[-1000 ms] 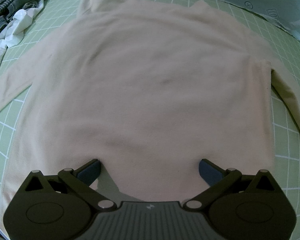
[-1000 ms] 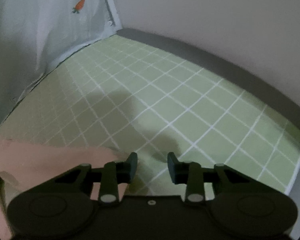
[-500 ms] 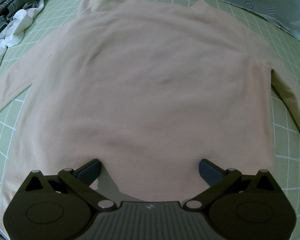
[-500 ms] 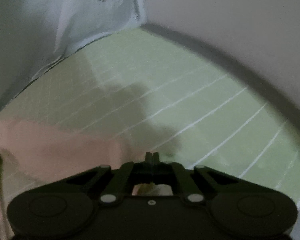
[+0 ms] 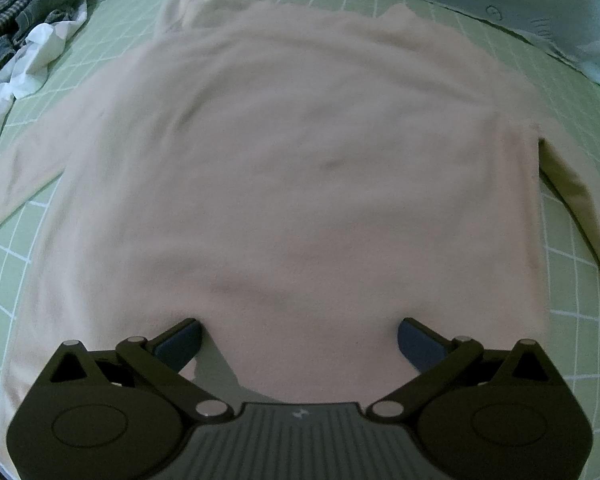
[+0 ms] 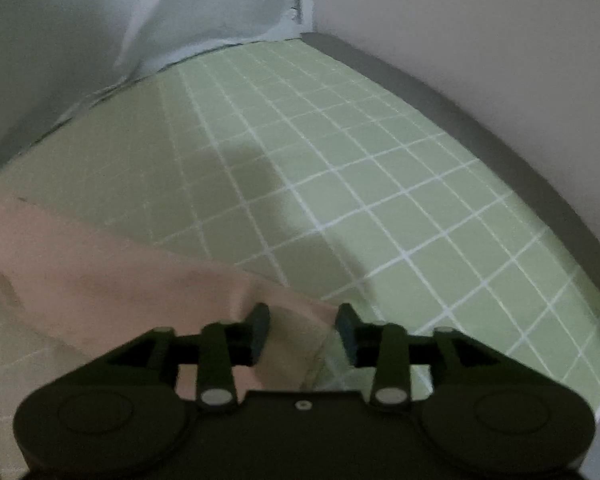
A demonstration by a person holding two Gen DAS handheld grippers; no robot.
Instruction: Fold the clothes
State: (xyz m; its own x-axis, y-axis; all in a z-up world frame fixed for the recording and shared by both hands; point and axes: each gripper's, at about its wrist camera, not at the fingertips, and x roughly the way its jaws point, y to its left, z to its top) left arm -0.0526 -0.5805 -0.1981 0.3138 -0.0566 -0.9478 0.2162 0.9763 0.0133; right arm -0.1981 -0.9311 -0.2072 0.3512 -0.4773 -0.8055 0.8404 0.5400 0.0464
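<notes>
Peach-pink long-sleeved top (image 5: 300, 168) lies spread flat on the green grid mat (image 5: 580, 344), sleeves out to either side, ready for folding. My left gripper (image 5: 300, 330) hangs wide open over its hem, holding nothing. My right gripper (image 6: 302, 330) stands part open astride the sleeve end (image 6: 148, 280), not clamped. No readable writing.

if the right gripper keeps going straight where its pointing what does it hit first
The right gripper is open, with the end of the pink sleeve between its fingers, so it would likely meet that cloth edge first. Beyond lies bare green grid mat, then the grey wall. Depth is hard to judge.
</notes>
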